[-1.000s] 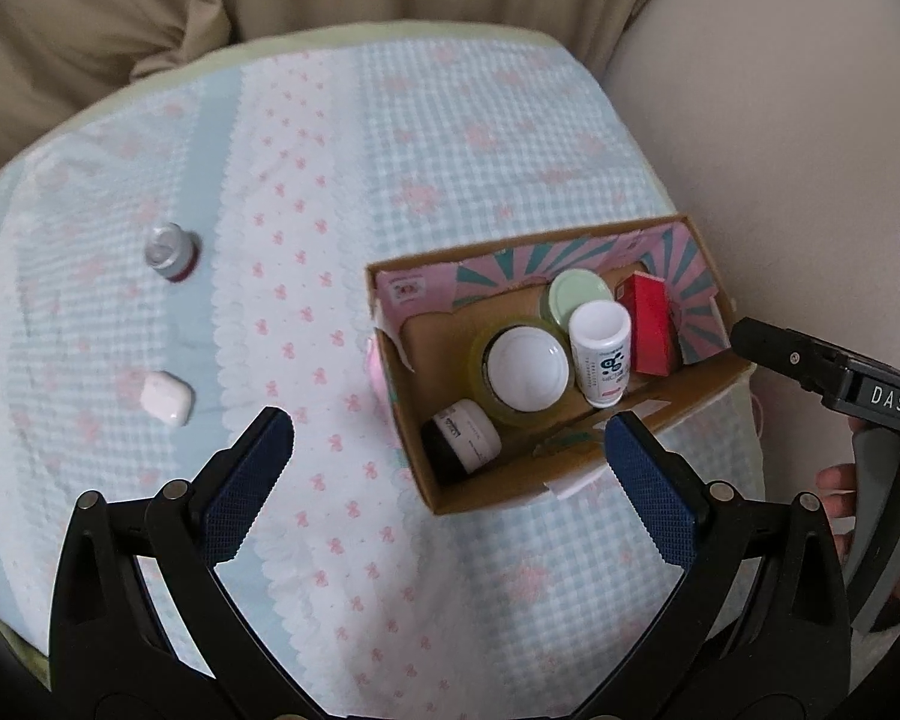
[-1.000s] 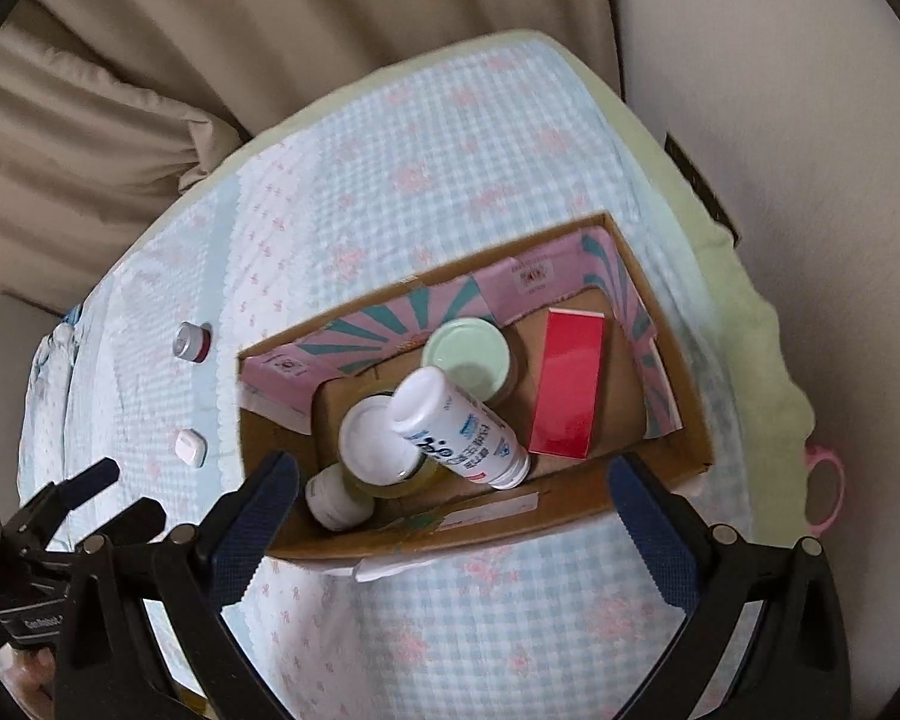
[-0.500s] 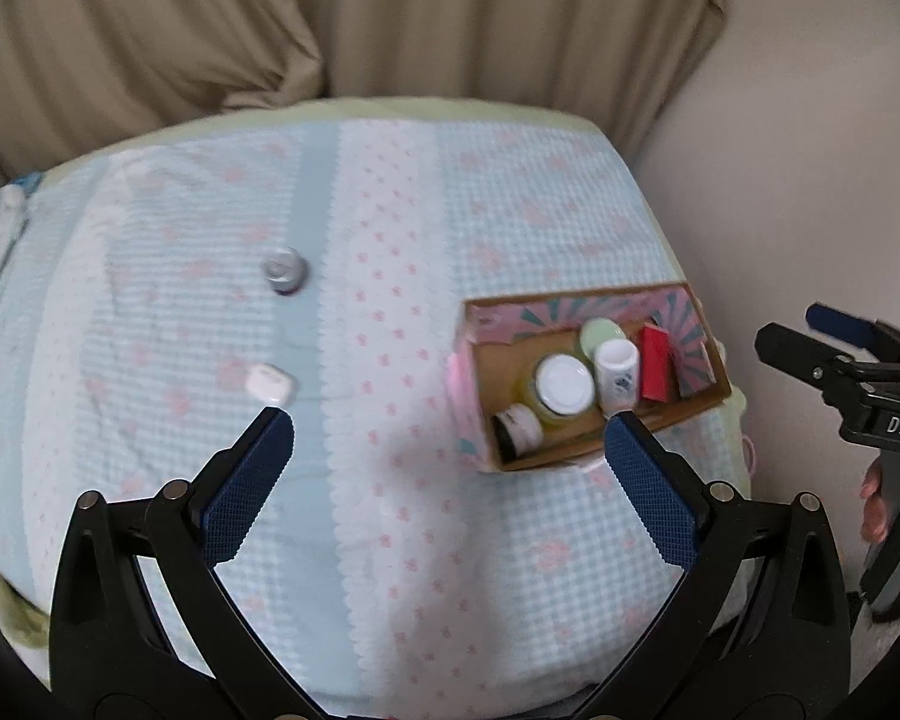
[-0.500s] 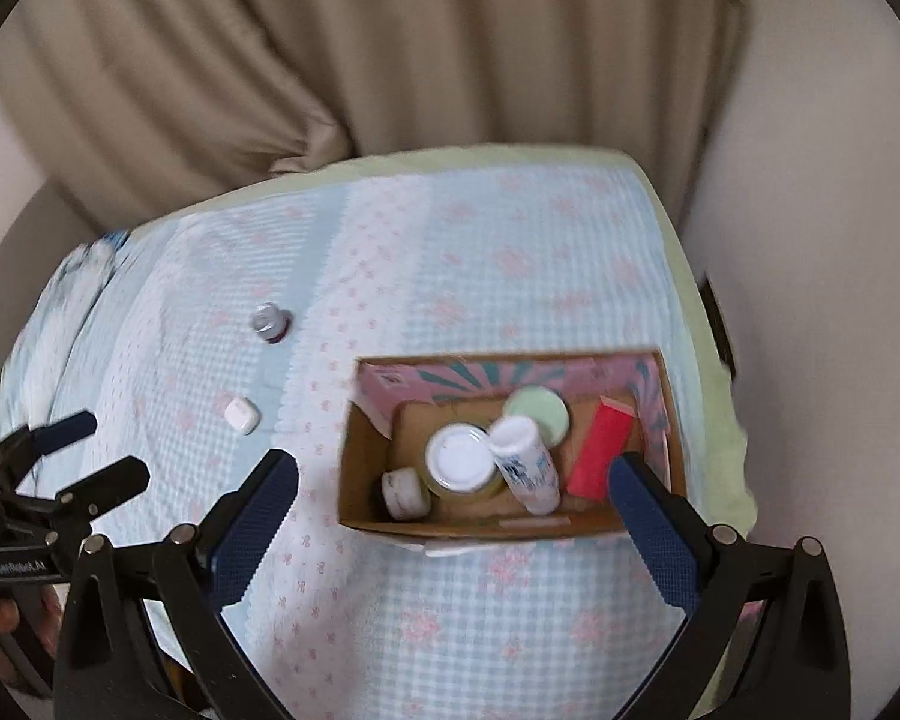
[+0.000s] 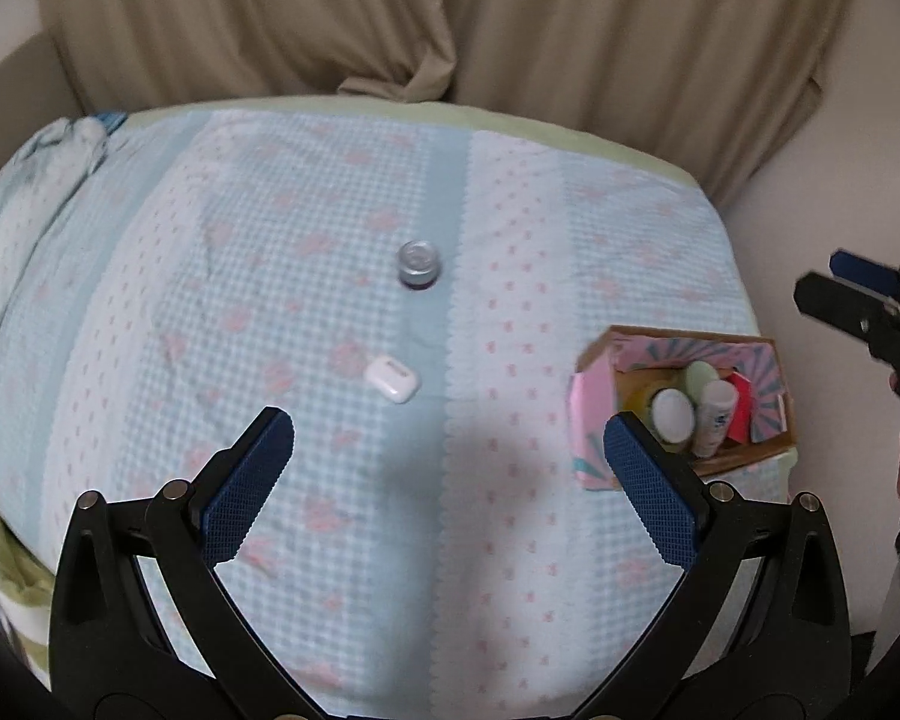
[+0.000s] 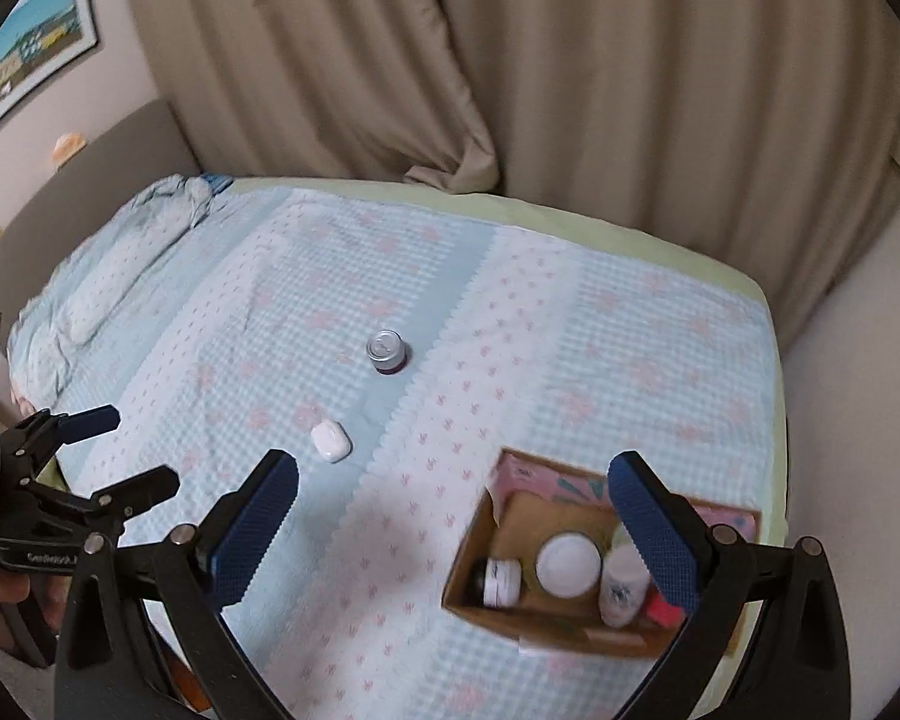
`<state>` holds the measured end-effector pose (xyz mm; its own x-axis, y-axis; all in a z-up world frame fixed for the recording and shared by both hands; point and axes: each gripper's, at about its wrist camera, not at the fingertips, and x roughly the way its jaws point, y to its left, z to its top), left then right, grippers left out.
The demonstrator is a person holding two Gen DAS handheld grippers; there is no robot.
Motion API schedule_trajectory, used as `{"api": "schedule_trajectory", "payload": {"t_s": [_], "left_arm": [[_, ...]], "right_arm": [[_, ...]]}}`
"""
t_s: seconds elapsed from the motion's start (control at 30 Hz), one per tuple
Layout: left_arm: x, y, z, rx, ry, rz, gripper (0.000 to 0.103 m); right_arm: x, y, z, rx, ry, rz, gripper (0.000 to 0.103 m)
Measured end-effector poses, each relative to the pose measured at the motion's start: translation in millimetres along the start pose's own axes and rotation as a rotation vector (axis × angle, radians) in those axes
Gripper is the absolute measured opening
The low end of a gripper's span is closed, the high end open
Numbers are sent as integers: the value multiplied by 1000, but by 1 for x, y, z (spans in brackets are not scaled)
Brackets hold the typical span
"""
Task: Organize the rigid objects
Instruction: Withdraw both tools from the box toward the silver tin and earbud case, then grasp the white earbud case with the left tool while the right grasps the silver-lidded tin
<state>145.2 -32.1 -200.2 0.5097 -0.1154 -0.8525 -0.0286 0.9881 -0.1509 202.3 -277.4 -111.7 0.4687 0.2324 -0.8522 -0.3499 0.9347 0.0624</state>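
A cardboard box [image 5: 744, 456] [image 6: 492, 594] sits at the bed's right edge, holding jars, a white bottle [image 5: 716, 420] [image 6: 621, 585] and a red carton [image 5: 740, 414]. On the bedspread lie a white earbud case [image 5: 392, 378] [image 6: 330, 441] and a small silver-capped can [image 5: 418, 264] [image 6: 386, 351], upright. My left gripper [image 5: 444, 468] hovers open above the bedspread, near the case. High over the box's left side my right gripper [image 6: 453, 516] stands open and empty. Each gripper shows at the edge of the other's view.
The bed is covered by a blue-and-white checked spread [image 5: 306, 252] with pink motifs. Beige curtains [image 6: 510, 60] hang behind it, a wall [image 5: 840, 192] runs along the right, and a framed picture [image 6: 24, 42] hangs at far left. Bunched bedding [image 6: 120, 252] lies at the far left.
Both grippers have pulled up and back from the box, so it looks much smaller and more of the bed shows. The left view has swung left toward the case and can.
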Motion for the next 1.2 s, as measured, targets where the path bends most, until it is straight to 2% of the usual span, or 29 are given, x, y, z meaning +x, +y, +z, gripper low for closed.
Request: {"api": "schedule_trajectory", "payload": {"t_s": [0.17, 0.43, 0.73, 0.97, 1.1, 1.2], "left_arm": [[38, 28, -3, -13, 21, -18, 103], [115, 53, 1, 68, 59, -21, 103], [202, 64, 5, 154, 88, -72, 103], [264, 57, -11, 258, 143, -103, 102], [289, 48, -23, 360, 145, -107, 96], [302, 42, -30, 434, 136, -104, 96]], "right_arm": [[48, 19, 23, -60, 36, 23, 103], [138, 39, 53, -169, 85, 91, 103], [237, 62, 60, -296, 153, 138, 103], [320, 78, 61, -375, 218, 167, 103], [362, 82, 57, -406, 238, 189, 103], [387, 84, 53, -418, 259, 208, 97]]}}
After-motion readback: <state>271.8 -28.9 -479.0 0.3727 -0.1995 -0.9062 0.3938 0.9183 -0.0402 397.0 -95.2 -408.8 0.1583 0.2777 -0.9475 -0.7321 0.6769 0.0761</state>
